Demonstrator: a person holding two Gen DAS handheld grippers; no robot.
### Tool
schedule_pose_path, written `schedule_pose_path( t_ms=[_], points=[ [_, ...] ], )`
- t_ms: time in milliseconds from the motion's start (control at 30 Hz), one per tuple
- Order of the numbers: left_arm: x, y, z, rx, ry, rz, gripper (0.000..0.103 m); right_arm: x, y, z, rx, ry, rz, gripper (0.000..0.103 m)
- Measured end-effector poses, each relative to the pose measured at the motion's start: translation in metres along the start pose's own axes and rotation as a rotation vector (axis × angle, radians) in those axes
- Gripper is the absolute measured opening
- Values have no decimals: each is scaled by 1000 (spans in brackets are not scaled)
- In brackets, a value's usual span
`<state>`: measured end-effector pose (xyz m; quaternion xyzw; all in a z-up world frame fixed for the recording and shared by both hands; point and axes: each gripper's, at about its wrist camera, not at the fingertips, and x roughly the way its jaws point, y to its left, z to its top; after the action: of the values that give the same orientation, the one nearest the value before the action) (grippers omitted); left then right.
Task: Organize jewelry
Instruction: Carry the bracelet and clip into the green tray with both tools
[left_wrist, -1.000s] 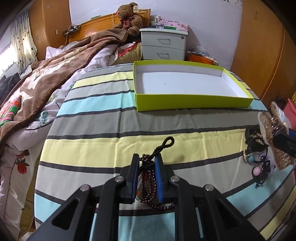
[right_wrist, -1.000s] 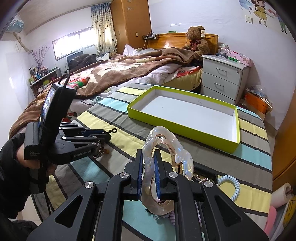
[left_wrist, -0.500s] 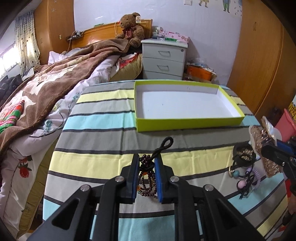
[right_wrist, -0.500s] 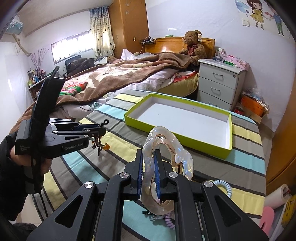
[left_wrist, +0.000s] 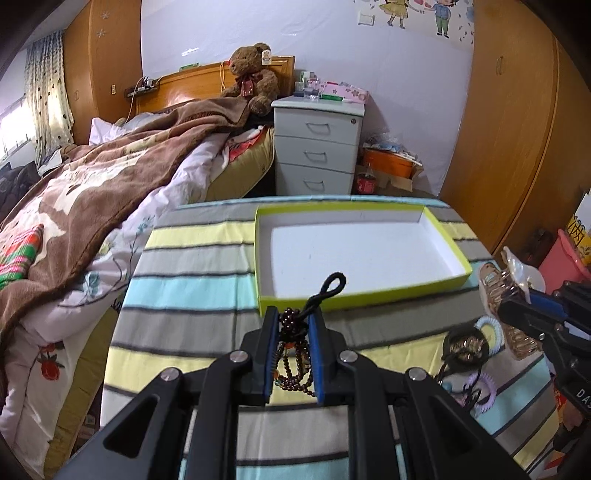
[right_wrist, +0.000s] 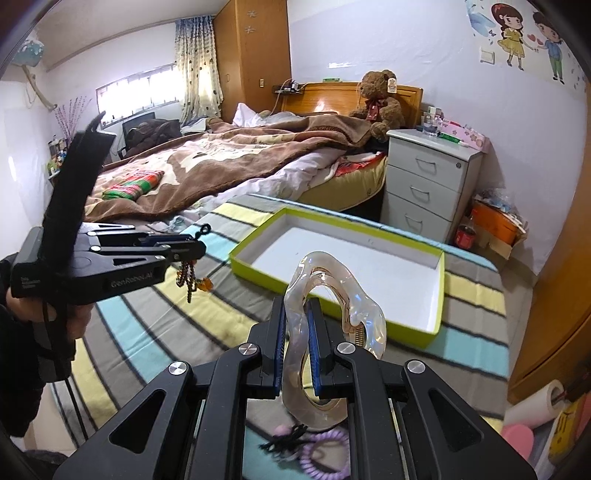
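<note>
Nearest to us, our left gripper (left_wrist: 292, 321) is clamped on a string of dark red beads (left_wrist: 293, 354); its black cord loop (left_wrist: 334, 282) sticks up past the fingertips and the strands hang down between the blue pads (left_wrist: 316, 354). From the other side, the beads dangle clear of the striped cloth (right_wrist: 155, 317), with a small orange charm (right_wrist: 205, 284) at the bottom.

Our right gripper (right_wrist: 297, 325) is pinched on a clear, pinkish hair claw (right_wrist: 332, 332), which stands upright between the pads and rises above them. Beneath that gripper, a lilac coil hair tie (right_wrist: 325, 454) and a black tie (right_wrist: 284, 441) lie on the cloth.

In the left view, a small heap of hair ties and ornaments (left_wrist: 467, 354) rests on the cloth just under the right gripper.

Farther on sits a shallow box (left_wrist: 369, 295) with lime-green walls and a white floor, on the same striped cloth, apart from both grippers.

Beyond it stand a grey chest of drawers (left_wrist: 317, 147), a bed with a brown blanket (left_wrist: 110, 184), and a teddy bear (left_wrist: 253, 79) against the wooden headboard.
</note>
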<state>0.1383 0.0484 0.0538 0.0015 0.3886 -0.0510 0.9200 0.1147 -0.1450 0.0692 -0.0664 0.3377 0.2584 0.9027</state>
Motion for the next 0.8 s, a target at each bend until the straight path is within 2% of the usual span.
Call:
schedule_pose_path(
  t_ms=[500,800],
  points=[
    [47,-8,59,5,-10,-42,17,43,-55,41,15,31,-94,11],
    [94,-4,77,-23,33,-49,17,87,-89,55,45,87,-130,11]
  ],
)
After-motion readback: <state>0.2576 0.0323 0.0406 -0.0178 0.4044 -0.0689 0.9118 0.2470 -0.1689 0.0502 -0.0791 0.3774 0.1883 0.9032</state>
